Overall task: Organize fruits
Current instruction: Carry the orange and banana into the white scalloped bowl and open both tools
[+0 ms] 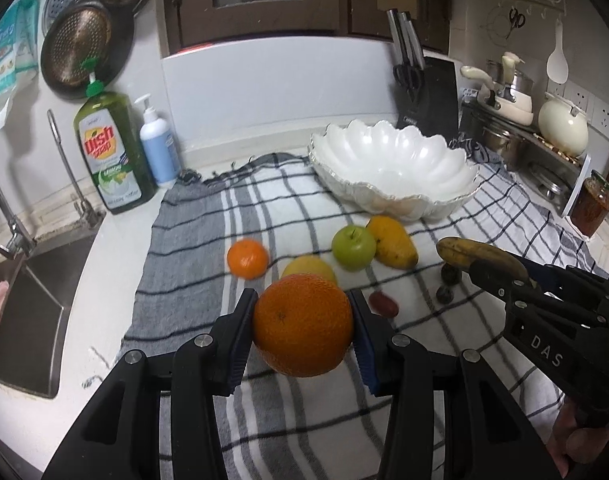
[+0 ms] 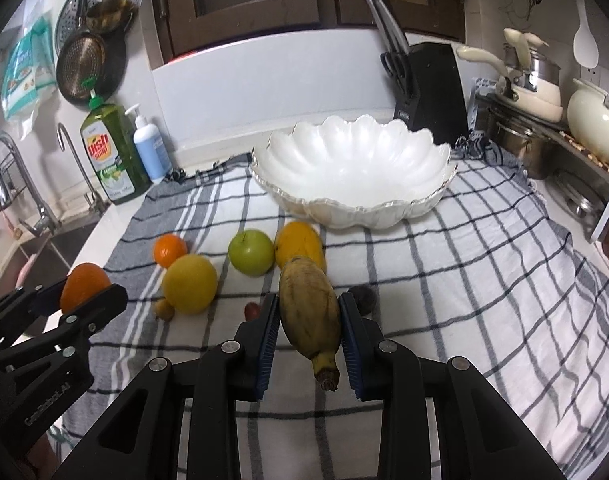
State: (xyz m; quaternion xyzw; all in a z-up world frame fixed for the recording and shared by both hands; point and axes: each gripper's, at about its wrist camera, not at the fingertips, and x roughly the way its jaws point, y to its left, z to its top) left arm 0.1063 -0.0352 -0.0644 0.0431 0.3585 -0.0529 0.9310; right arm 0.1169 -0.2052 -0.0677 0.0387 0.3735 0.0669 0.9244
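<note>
My left gripper point(image 1: 302, 312) is shut on a big orange point(image 1: 303, 325), held above the checked cloth point(image 1: 208, 248). My right gripper point(image 2: 309, 312) is shut on a brown-spotted banana point(image 2: 310, 312), stem toward the camera, also off the cloth. The empty white scalloped bowl point(image 2: 352, 176) stands at the back of the cloth. On the cloth lie a small tangerine point(image 1: 247, 258), a yellow lemon point(image 2: 189, 284), a green apple point(image 1: 353, 247), a mango point(image 1: 393, 246), a red date point(image 1: 383, 304) and dark small fruits point(image 1: 450, 274). In the left wrist view the right gripper point(image 1: 480, 268) shows with the banana point(image 1: 480, 254).
A sink point(image 1: 24, 312) with taps lies left of the cloth. Green dish soap point(image 1: 112, 148) and a pump bottle point(image 1: 158, 144) stand at the back left. A knife block point(image 2: 428, 96) is behind the bowl. Pots point(image 2: 520, 136) and a jar point(image 1: 590, 206) crowd the right.
</note>
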